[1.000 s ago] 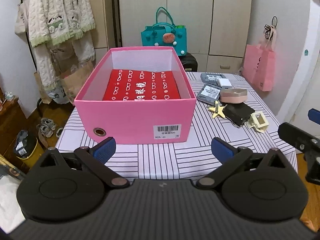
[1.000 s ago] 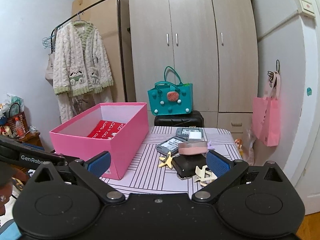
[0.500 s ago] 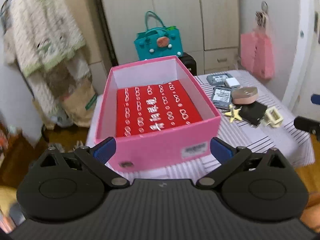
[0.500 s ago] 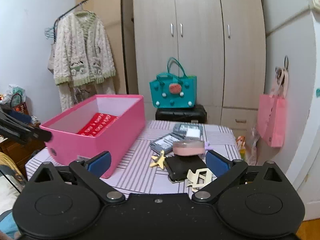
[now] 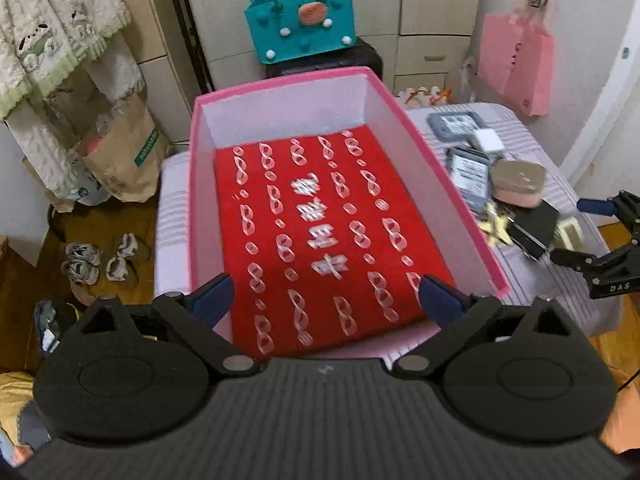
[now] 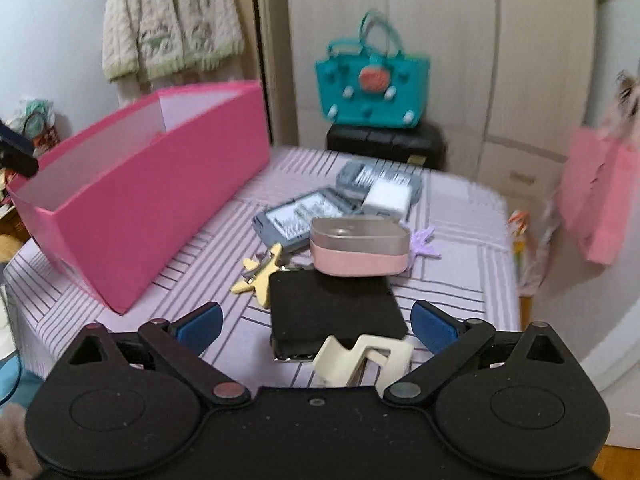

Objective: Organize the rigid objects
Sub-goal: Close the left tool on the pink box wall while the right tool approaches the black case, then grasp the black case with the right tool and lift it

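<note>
A pink box with a red patterned item lying inside stands on the striped table; it also shows in the right wrist view. My left gripper is open and empty above the box's near end. My right gripper is open and empty, just in front of a cream hair claw and a black flat case. Behind these lie a pink oval case, a yellow star clip, two grey devices and a white block.
The table has a striped cloth and drops off at its right and near edges. A teal bag on a black case, a wardrobe, a hanging pink bag and a clothes rack stand behind. The right gripper shows in the left wrist view.
My left gripper has risen and moved forward over the box, looking down into it. My right gripper has moved forward and down toward the black case and hair claw.
</note>
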